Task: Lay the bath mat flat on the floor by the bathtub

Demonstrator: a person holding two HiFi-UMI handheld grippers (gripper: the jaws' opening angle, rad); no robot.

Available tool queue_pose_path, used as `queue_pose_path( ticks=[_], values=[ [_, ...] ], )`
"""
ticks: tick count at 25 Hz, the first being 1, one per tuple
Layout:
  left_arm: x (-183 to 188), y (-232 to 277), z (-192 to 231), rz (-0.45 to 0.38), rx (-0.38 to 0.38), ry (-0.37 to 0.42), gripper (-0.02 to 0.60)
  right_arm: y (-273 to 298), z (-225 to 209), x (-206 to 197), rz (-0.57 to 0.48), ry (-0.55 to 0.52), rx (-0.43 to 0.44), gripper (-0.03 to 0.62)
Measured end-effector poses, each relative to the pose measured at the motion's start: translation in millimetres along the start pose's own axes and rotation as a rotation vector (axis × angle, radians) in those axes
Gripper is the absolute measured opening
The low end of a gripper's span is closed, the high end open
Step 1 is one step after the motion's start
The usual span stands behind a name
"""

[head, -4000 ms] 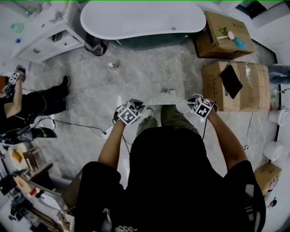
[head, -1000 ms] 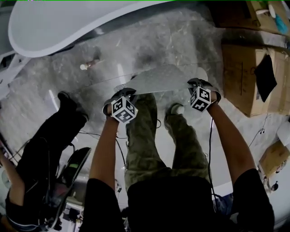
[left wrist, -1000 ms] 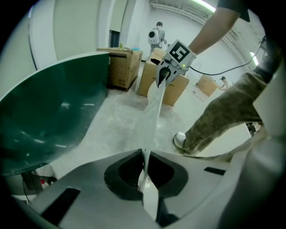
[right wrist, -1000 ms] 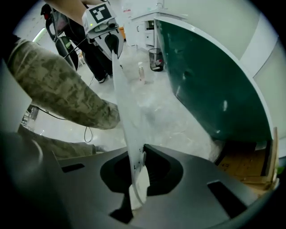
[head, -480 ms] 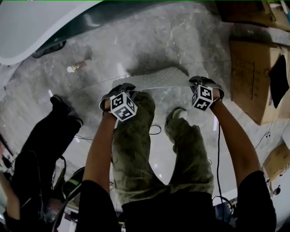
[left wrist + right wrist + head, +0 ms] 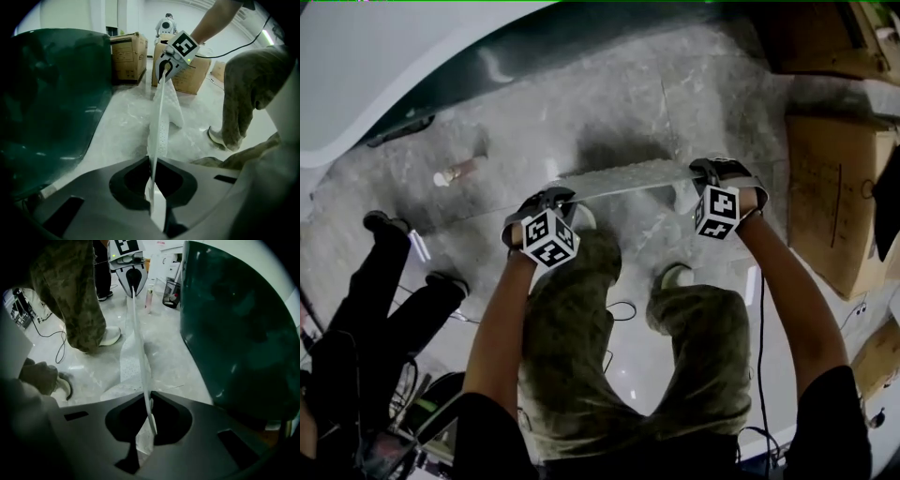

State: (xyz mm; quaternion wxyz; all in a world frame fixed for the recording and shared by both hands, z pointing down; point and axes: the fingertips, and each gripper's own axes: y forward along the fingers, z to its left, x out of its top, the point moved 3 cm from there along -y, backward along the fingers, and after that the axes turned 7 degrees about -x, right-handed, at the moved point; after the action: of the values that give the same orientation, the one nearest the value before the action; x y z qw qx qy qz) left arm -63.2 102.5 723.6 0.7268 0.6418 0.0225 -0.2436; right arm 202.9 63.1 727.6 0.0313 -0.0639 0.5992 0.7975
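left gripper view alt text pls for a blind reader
A white perforated bath mat, seen edge-on, stretches from the left gripper, shut on its near end, to the right gripper pinching its far end. The dark green side of the bathtub fills the left; cardboard boxes stand behind and a camouflage trouser leg is at right.

No legible text or labels appear anywhere.
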Motion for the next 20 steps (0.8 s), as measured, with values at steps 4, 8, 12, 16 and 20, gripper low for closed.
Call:
queue_pose_path(
  ticks=[4,8,12,16,20],
  values=[
    [-3,28,47,-0.016,-0.012,0.022,0.028,45,-37,2,-0.013,0.016,-0.066,0.029],
    [-18,62,88,-0.011,-0.007,0.047,0.028,89,-48,7,-0.028,-0.042,-0.134,0.029],
    [-34,103,120,-0.048,0.047,0.048,0.028,137,-51,7,-0.035,-0.048,-0.176,0.029],
    [-40,139,137,-0.089,0.112,0.055,0.028,178,-55,-1,-0.029,-0.050,-0.219,0.029],
    [-36,152,154,-0.118,0.176,0.080,0.028,201,-63,-8,-0.019,-0.031,-0.240,0.029]
  ],
)
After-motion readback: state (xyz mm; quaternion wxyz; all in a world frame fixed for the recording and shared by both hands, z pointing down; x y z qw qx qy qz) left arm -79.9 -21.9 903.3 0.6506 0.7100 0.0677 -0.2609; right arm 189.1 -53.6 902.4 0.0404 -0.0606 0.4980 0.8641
